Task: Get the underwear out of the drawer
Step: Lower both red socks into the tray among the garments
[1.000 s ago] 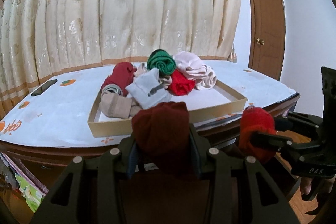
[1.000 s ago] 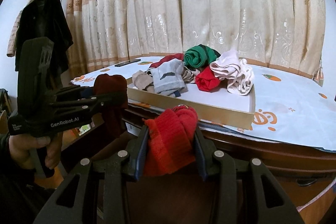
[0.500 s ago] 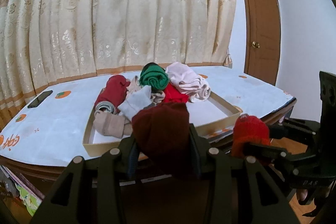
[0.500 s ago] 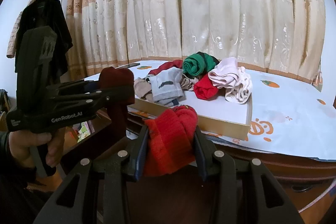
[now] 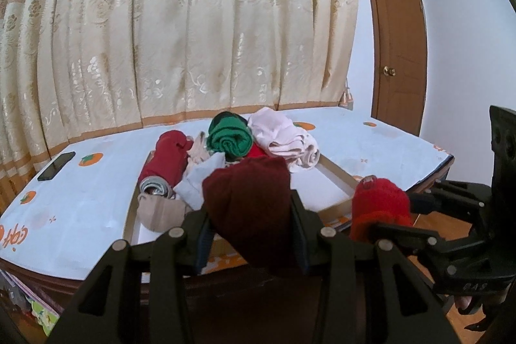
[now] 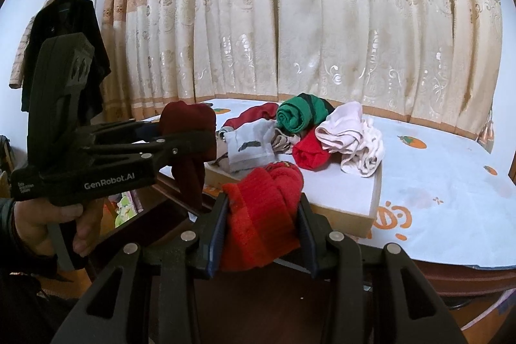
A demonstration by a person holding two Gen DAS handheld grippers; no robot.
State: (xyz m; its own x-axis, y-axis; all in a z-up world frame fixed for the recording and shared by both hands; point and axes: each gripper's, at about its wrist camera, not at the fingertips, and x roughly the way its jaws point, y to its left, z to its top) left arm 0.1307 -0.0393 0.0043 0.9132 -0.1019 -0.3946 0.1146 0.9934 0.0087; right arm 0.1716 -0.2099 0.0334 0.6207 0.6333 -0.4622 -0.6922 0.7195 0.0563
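The worktop [image 6: 451, 199] is bare toward its right edge. A shallow drawer [image 6: 348, 216] of rolled underwear sits near its front edge. Off that edge, the left hand-held gripper [image 5: 250, 215] clenches a maroon roll [image 5: 248, 199]; the right hand-held gripper [image 6: 261, 218] clenches a red roll [image 6: 262, 208]. Each roll's lower end is hidden.

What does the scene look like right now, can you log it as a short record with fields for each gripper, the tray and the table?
left gripper: shut on dark red roll
right gripper: shut on bright red roll
cardboard tray: on the table, holds rolled garments, green roll on top
table: fruit-print cover, phone near the far left edge
backdrop: cream floral curtain
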